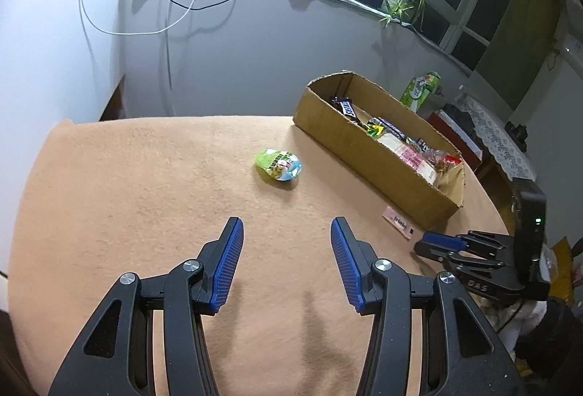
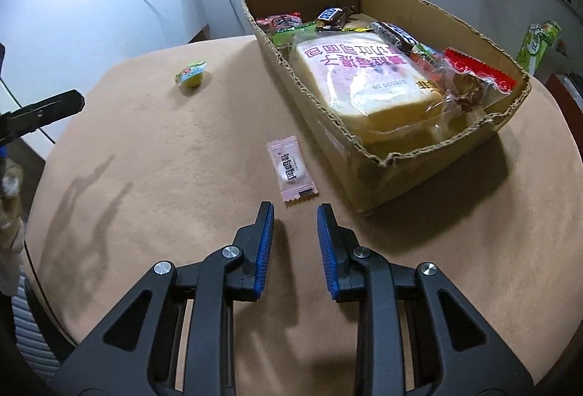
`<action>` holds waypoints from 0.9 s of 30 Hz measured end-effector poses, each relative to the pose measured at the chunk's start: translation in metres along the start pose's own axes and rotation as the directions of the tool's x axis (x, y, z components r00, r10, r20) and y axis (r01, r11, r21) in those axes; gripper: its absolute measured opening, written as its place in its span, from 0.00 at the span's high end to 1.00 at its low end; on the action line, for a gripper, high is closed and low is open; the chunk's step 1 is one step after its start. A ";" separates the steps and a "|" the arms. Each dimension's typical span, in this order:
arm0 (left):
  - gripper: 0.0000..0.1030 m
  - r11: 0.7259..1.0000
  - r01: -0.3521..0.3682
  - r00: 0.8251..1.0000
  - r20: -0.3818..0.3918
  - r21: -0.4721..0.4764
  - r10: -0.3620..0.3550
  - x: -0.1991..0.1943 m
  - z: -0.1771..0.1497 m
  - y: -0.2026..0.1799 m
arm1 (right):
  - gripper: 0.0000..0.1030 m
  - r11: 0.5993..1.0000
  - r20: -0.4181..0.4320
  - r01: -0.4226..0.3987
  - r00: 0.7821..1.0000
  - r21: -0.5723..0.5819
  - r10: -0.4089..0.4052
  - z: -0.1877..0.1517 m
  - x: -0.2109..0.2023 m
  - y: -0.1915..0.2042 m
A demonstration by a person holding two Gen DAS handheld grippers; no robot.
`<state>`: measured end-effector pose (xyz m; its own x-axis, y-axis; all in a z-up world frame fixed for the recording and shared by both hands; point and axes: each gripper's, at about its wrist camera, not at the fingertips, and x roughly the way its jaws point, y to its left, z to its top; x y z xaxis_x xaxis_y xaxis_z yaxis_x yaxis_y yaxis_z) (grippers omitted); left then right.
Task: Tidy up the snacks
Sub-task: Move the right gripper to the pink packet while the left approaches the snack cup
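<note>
A cardboard box (image 1: 368, 155) (image 2: 328, 126) holds several snacks, among them a bagged bread loaf (image 2: 368, 75) and chocolate bars. A green jelly cup (image 1: 280, 164) (image 2: 191, 73) lies on the peach tablecloth, ahead of my left gripper (image 1: 287, 232), which is open and empty. A pink candy sachet (image 2: 291, 170) (image 1: 398, 223) lies beside the box, just ahead of my right gripper (image 2: 294, 214), which is open and empty. The right gripper also shows in the left wrist view (image 1: 437, 244).
A peach cloth (image 1: 145, 199) covers the round table. A green carton (image 1: 419, 91) (image 2: 539, 44) stands behind the box. A wall with hanging cables (image 1: 171, 13) is beyond the far edge. The left gripper's finger (image 2: 47, 110) shows at the left edge of the right wrist view.
</note>
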<state>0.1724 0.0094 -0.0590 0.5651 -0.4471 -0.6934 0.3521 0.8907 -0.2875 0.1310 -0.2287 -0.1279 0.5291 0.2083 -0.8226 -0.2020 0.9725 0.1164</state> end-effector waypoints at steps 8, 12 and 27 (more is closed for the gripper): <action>0.53 0.999 0.046 0.999 0.009 -0.002 -0.046 -0.001 -0.002 0.004 | 0.75 0.999 0.005 0.047 0.999 -0.018 -0.047 0.006 0.009 0.010; 0.53 0.999 0.054 0.999 0.008 -0.008 -0.054 0.001 -0.004 0.008 | 0.75 0.999 0.003 0.040 0.999 -0.027 -0.040 0.013 0.013 0.016; 0.53 0.998 0.055 0.998 -0.024 0.000 -0.055 0.018 0.009 0.013 | 0.58 0.997 0.015 0.067 0.998 -0.032 -0.067 0.025 0.026 0.026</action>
<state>0.1940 0.0122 -0.0698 0.5270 -0.4934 -0.6920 0.3825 0.8648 -0.3253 0.1605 -0.1955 -0.1321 0.5539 0.1446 -0.8199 -0.1924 0.9804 0.0429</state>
